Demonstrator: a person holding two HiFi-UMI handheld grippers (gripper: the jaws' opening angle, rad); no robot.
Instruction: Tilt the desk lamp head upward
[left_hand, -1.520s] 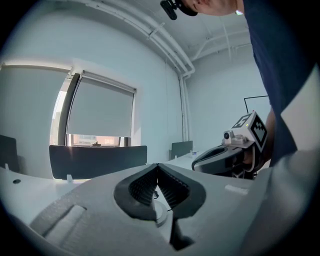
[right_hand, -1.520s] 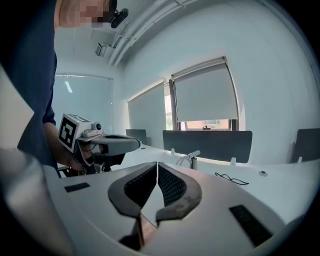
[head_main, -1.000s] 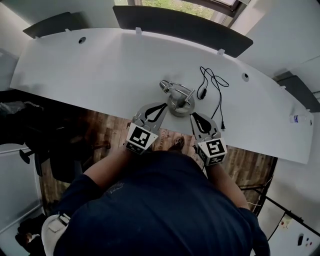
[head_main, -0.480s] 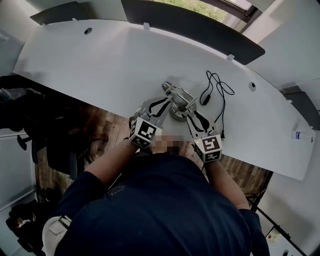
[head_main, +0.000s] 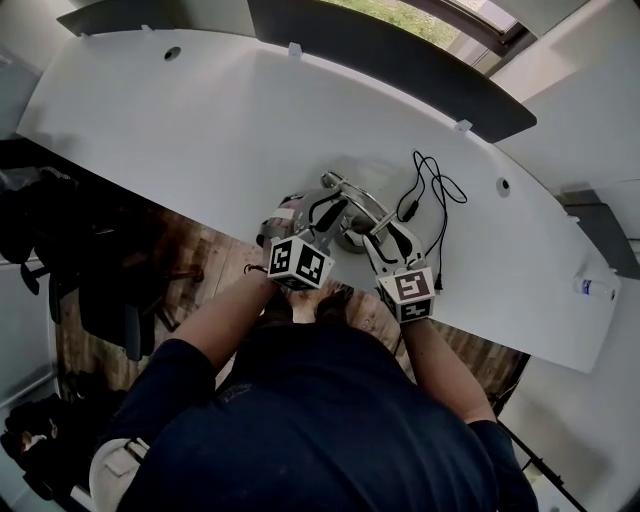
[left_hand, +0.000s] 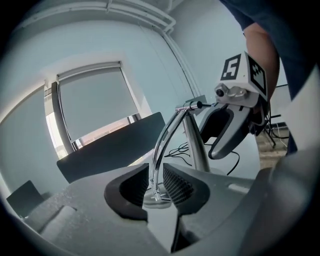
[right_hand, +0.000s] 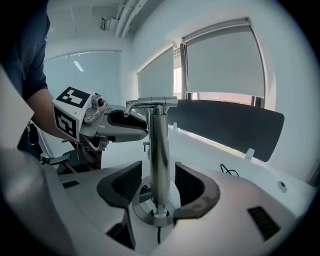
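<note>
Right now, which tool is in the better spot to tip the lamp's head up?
Probably left. The left tool, jaws just opening, straddles the thin curved arm of the shiny chrome desk lamp, likely the tilting part. The right tool, also just opening, straddles the upright post, better for steadying.

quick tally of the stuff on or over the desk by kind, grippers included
desk lamp: 1
black cord: 1
small bottle: 1
grippers: 2, the left gripper and the right gripper; both have just been opening their jaws, and each has part of the lamp between them, unclamped
total: 5
</note>
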